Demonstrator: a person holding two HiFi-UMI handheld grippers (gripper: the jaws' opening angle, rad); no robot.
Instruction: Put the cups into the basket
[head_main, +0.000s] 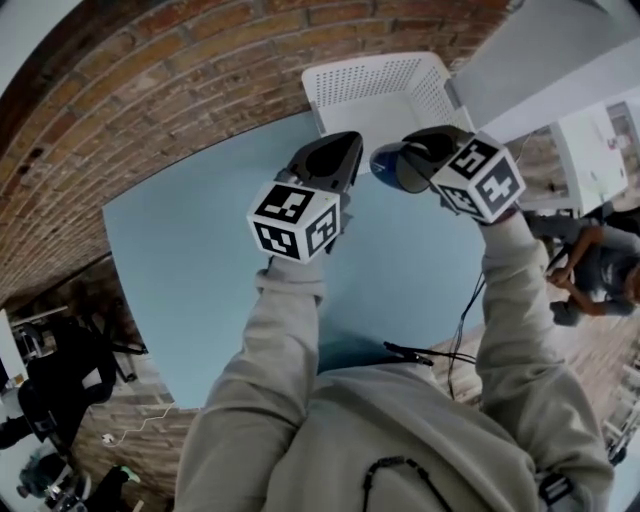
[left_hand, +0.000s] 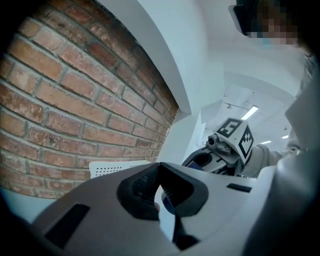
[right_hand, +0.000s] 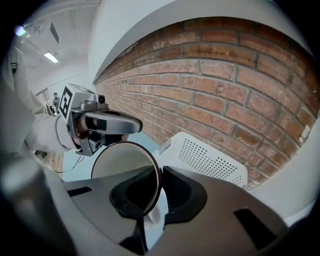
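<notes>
My right gripper (head_main: 402, 150) (right_hand: 152, 200) is shut on the rim of a cup (head_main: 388, 166) (right_hand: 122, 162), blue outside and white inside, held tilted above the light blue table (head_main: 200, 250). The white perforated basket (head_main: 370, 80) (right_hand: 210, 160) stands just beyond it, against the brick wall. My left gripper (head_main: 345, 142) (left_hand: 160, 192) hovers beside the right one, jaws nearly together. A thin white strip with a blue edge (left_hand: 166, 202) is pinched between its pads and looks like the wall of a second cup. The rest of that cup is hidden under the gripper.
A brick wall (head_main: 150, 90) runs along the table's far and left sides. A black cable (head_main: 465, 320) hangs off the table's near right edge. Another person (head_main: 595, 265) crouches on the floor to the right.
</notes>
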